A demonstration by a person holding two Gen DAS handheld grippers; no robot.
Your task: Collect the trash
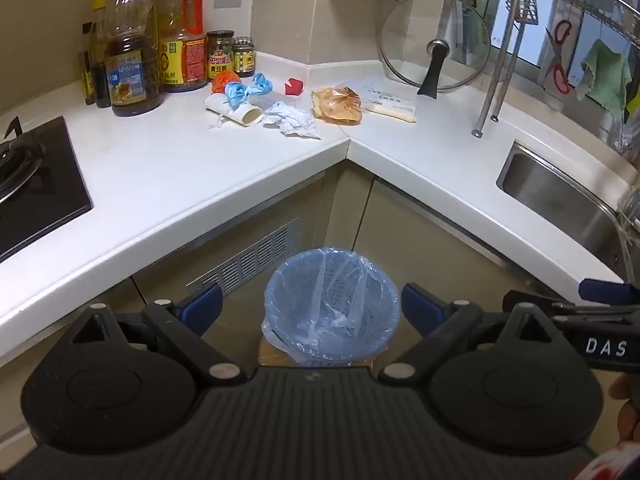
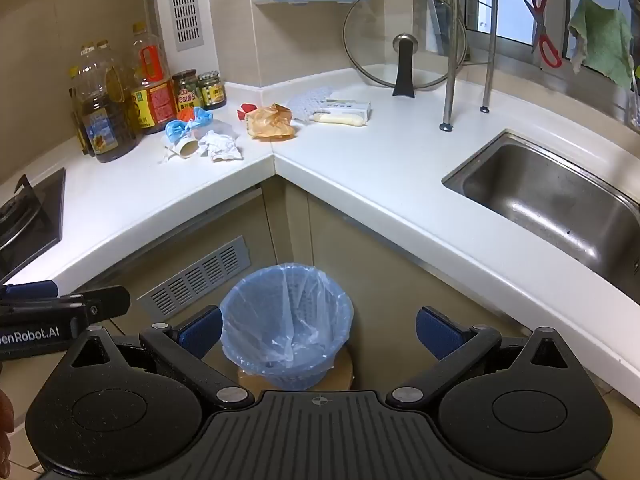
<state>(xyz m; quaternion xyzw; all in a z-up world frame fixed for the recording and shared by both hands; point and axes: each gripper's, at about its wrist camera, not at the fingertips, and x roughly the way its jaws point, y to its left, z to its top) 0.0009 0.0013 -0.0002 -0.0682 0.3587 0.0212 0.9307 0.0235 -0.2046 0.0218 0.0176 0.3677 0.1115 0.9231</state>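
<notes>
A white counter [image 1: 168, 168] runs around the inner corner of a small kitchen, with beige cupboards below it and tiled walls behind. A black stove [image 1: 36, 184] sits in it on the left and a steel sink [image 2: 552, 196] on the right; the sink looks empty.

On the floor in the corner stands a blue bin [image 1: 332, 308] lined with a thin clear bag [image 2: 288, 312]. It rests on a flat brown board. I see only the crumpled liner inside it.

At the back left of the counter stand oil bottles [image 1: 130, 52] holding dark and yellow liquid, and two jars [image 1: 220, 56] beside them. A glass lid [image 1: 436, 42] leans upright on the wall near the corner.

Both grippers hang low over the floor, pointing toward the corner, side by side. The left gripper [image 1: 312, 306] has its blue fingers apart and nothing between them; the bin shows in the gap. The right gripper [image 2: 320, 330] is the same, fingers spread wide and empty.

The trash lies in a loose group on the counter near the corner, well apart from both grippers: a crumpled white paper [image 1: 292, 120], a cardboard tube [image 1: 236, 110] on its side, blue wrappers [image 1: 248, 90] on the tube, an orange plastic bag [image 1: 338, 106], a small red piece [image 1: 294, 86], and a white packet [image 1: 390, 112] further right.
</notes>
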